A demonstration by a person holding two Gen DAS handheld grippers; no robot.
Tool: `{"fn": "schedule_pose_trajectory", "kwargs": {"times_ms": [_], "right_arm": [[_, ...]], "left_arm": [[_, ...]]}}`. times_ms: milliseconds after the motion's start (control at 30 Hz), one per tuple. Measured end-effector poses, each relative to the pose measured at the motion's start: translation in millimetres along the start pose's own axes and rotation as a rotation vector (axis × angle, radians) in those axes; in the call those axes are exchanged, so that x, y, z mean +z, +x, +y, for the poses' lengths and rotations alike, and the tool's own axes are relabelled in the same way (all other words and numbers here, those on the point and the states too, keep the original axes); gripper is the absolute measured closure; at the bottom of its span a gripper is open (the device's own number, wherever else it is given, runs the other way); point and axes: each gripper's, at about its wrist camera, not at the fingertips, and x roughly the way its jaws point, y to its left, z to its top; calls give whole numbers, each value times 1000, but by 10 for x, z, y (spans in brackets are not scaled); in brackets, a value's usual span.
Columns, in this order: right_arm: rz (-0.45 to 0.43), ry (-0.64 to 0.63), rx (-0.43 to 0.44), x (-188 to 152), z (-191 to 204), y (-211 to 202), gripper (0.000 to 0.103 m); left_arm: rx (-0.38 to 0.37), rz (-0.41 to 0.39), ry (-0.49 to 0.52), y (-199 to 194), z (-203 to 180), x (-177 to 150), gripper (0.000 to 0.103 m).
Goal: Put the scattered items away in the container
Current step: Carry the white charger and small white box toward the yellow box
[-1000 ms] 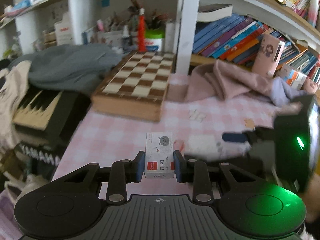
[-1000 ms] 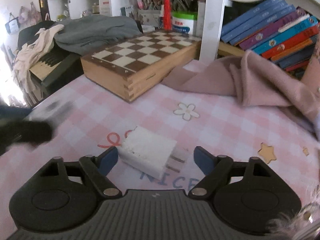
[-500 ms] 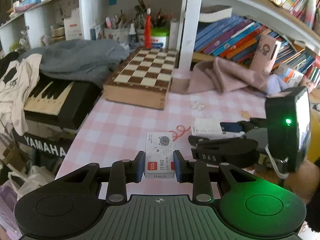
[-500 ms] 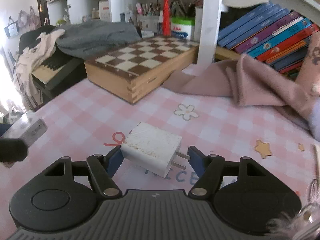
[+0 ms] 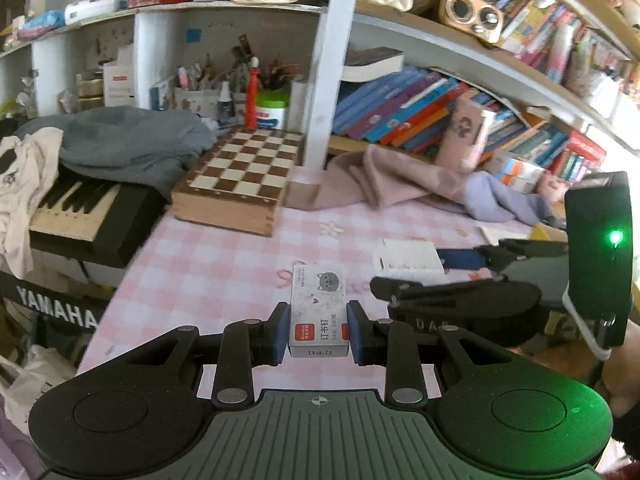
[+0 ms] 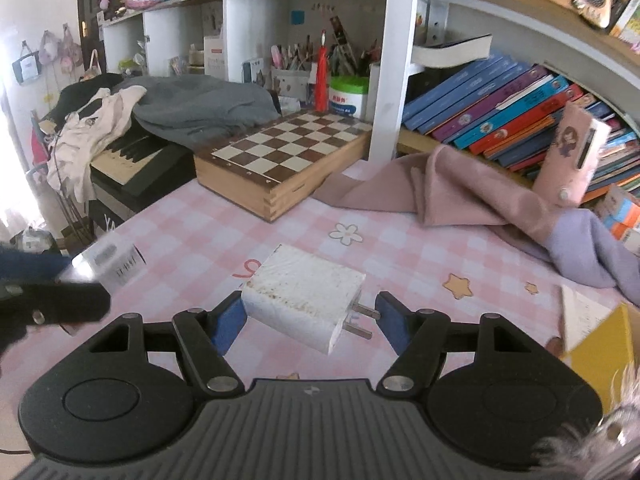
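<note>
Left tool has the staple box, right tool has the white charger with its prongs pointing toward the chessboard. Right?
Not quite. In the right wrist view the white charger has its prongs pointing right, away from the chessboard. The left tool does hold the staple box, and the right tool the charger.

Black ribbed left gripper [image 5: 319, 330] with blue-padded fingers [image 5: 281, 332], silver screws, green glow.

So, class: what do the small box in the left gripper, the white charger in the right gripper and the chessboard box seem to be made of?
Small box: likely printed card, matte, with sharp folded edges and printed text. White charger: apparently hard plastic, scuffed and speckled, with two shiny metal prongs. Chessboard box: wood with a smooth sheen; grain and finger joints show at its corner.
</note>
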Motion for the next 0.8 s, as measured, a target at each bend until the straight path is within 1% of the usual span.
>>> {"fn": "schedule_pose_trajectory", "kwargs": {"times_ms": [167,433,800], "right_arm": [[-8,21,-3,-89,47,-339,34],[-18,45,-17,-320,201,-925,34],[-16,102,-77,-769,535,-1500,34]], "left_arm": [[-20,-17,3,-202,-53,-110,74],[-2,-25,41,-530,-92,-301,74],[-49,-19,93,-953,-118,-675,74]]}}
